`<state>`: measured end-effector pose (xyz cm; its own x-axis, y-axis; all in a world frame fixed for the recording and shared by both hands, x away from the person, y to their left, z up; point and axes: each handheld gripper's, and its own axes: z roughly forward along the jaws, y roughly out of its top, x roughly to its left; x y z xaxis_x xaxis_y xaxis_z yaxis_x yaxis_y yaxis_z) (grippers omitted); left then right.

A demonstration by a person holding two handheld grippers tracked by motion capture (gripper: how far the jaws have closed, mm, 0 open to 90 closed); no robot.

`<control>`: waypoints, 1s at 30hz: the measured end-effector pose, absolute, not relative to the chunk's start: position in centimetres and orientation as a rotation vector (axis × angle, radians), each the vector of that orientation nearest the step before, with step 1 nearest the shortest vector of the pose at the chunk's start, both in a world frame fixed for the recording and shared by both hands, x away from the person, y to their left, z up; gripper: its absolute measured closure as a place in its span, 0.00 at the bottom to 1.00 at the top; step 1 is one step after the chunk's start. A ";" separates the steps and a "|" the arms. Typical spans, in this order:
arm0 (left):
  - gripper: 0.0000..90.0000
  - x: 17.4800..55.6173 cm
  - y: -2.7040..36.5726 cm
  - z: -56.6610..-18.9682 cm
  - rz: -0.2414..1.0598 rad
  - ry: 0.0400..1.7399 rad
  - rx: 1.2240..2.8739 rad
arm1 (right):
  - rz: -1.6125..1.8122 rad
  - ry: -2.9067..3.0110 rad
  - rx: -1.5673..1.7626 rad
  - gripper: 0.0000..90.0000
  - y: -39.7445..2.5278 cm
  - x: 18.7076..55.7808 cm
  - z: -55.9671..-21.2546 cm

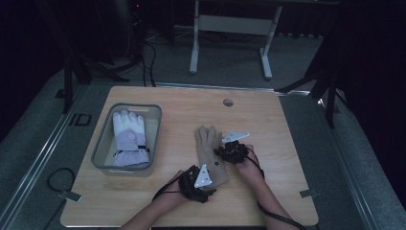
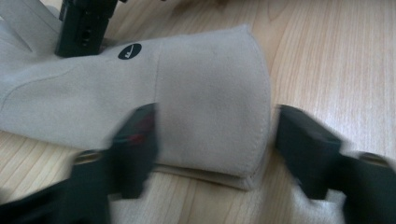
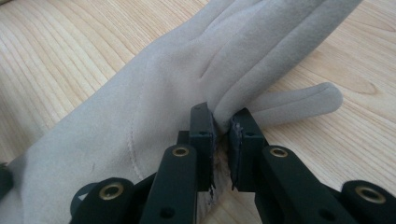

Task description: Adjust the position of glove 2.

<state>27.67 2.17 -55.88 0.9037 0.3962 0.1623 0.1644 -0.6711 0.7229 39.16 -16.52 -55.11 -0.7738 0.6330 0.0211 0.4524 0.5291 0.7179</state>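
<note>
Here the beige glove (image 1: 211, 154) is lying flat on the wooden table (image 1: 268, 129), near the middle, with its fingers pointing away from the person and its cuff toward the near edge. The fabric is looking soft and matte, like suede or fleece, with a stitched hem at the cuff and a small dark round label (image 2: 129, 51) on the back.

The right gripper (image 3: 222, 140) is pinching the glove at the edge of the palm, where the thumb is joining; its fingers are closed tight on a fold of the cloth, probably to hold this end in place or to lift it. The left gripper (image 2: 215, 144) is coming at the cuff; its fingers are standing wide apart, one over the fabric and one beyond the hem on the table, so it is seeming ready to take the cuff.

To the left, well apart, a grey plastic bin (image 1: 101, 146) is holding a white and lavender ski glove (image 1: 129, 139), thick and padded. I am judging that the beige glove is going there too.
</note>
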 end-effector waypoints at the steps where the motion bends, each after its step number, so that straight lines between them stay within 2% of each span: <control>1: 0.44 27.7 2.2 -55.9 0.391 0.397 2.307 | 1.086 2.527 0.920 0.90 -16.5 39.2 -55.1; 5: 0.62 28.0 2.3 -55.8 0.400 0.425 2.310 | 1.095 2.523 0.933 0.90 -16.6 39.2 -55.2; 7: 0.82 28.3 2.5 -55.6 0.409 0.459 2.314 | 1.099 2.528 0.942 0.90 -16.5 39.2 -55.1; 8: 0.87 28.5 2.6 -55.5 0.379 0.474 2.307 | 1.100 2.529 0.941 0.90 -16.5 39.1 -55.1; 10: 0.89 29.0 3.0 -55.2 0.288 0.512 2.297 | 1.125 2.533 0.953 0.91 -16.4 39.1 -55.0; 12: 0.90 29.1 3.3 -55.0 0.260 0.516 2.294 | 1.142 2.531 0.950 0.91 -16.3 39.0 -55.0; 30: 0.91 28.5 5.9 -50.9 0.323 0.428 2.337 | 1.258 2.489 0.845 0.91 -14.4 38.4 -50.4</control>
<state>28.54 5.95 -50.92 0.9133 0.3930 0.1071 0.2105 -0.6805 0.7019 38.44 -14.42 -50.36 -0.8083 0.5863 0.0543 0.3913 0.4660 0.7936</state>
